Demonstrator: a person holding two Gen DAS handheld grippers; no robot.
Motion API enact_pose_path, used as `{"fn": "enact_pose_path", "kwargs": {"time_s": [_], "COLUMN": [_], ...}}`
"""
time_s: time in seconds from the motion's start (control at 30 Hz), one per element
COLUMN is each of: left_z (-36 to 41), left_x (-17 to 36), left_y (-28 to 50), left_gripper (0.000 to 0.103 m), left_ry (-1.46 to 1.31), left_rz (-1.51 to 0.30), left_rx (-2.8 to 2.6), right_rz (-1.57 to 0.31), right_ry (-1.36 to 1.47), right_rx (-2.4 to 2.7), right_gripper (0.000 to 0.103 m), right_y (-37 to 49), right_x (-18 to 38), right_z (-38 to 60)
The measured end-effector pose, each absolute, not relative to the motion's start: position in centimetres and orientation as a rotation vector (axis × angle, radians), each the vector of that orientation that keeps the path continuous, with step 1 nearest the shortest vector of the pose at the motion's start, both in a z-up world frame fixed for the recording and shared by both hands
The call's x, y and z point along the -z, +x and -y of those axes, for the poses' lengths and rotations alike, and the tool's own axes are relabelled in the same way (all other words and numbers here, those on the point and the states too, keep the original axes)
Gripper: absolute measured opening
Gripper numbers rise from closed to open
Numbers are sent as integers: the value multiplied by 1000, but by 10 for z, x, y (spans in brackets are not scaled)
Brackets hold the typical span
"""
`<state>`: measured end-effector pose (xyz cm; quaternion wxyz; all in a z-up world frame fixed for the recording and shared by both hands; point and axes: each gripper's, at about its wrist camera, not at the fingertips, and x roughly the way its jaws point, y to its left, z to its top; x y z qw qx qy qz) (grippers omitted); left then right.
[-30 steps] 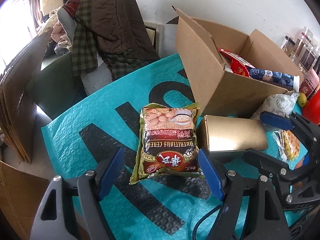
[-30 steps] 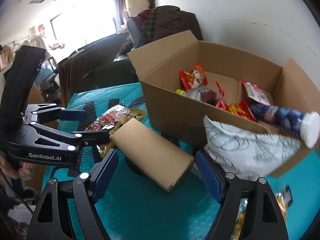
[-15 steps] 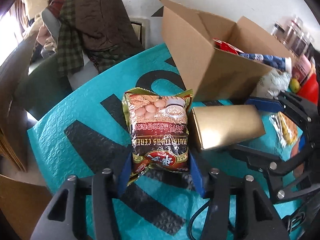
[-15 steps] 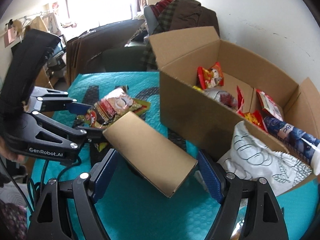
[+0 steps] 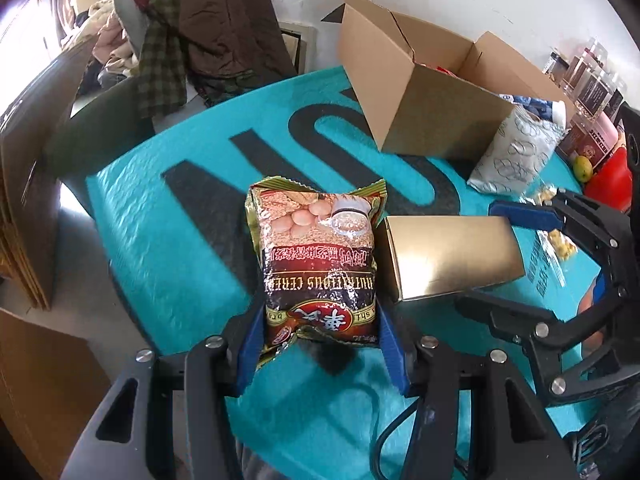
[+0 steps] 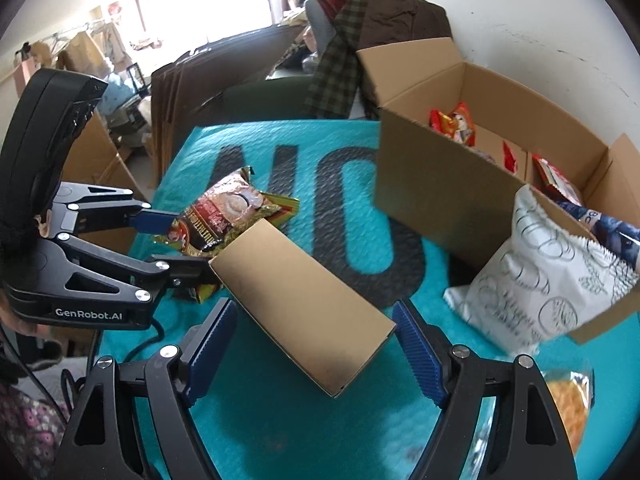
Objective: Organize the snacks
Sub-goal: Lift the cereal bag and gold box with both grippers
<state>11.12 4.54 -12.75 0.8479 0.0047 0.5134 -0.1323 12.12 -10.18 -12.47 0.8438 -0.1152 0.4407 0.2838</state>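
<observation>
The left hand-held gripper (image 5: 320,342) has its blue pads pressed against the two long sides of the cereal bag (image 5: 318,264), clamped on its lower end, while the right hand-held gripper (image 6: 314,344) stands with its jaws apart around the near end of the gold carton (image 6: 300,300), touching neither side as far as the wrist view shows. The bag lies near the middle of the bench (image 5: 168,216), on the teal bubble mat, just left of the carton and well short of the open cardboard box (image 6: 480,168) at the far right corner. The likeliest trouble is a slip: the bag is soft, glossy film pinched only near its bottom seam, so on lifting it may sag, fold over the pads or slide out before it reaches the box. The two grippers also sit close together, and a swing toward the box could knock the carton or the white pouch (image 6: 536,276) leaning against the box wall. The bag's long axis runs away from the left camera, its printed top seam pointing toward the far edge of the bench.
</observation>
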Motion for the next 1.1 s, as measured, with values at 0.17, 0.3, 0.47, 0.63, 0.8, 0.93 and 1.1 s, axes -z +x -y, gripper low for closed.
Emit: {"fn": "enact_pose_path", "kwargs": {"time_s": [0.17,0.3,0.47,0.63,0.8,0.93,1.1], "left_z": [-47,-50,-53,-53,-51,-47,-37], "left_x": [127,126,127,126,126,126,126], "left_y": [99,95,92,89,88,83,71], "left_gripper": [51,51,51,51,51,51,51], "left_ry": [-4,-26,-36,-37,-35,-33,-21], "left_rz": [-1085,-1090,-1093,-1095,-1094,-1096,-1099], "left_rx": [261,263,255,248,247,268,304], "right_rz": [-895,-860,-870,-925,-1028,-1050,-1067], "right_ry": [-318,-360,-394,-421,-366,-366,-330], "right_rx": [-587,-632,-747,-743,-657,-586,-505], "right_gripper": [82,90,90,66,44,43,43], "right_y": [116,121,129,133,136,124,109], "right_x": [122,124,132,141,149,149,149], "right_z": [94,86,76,69,78,85,96]}}
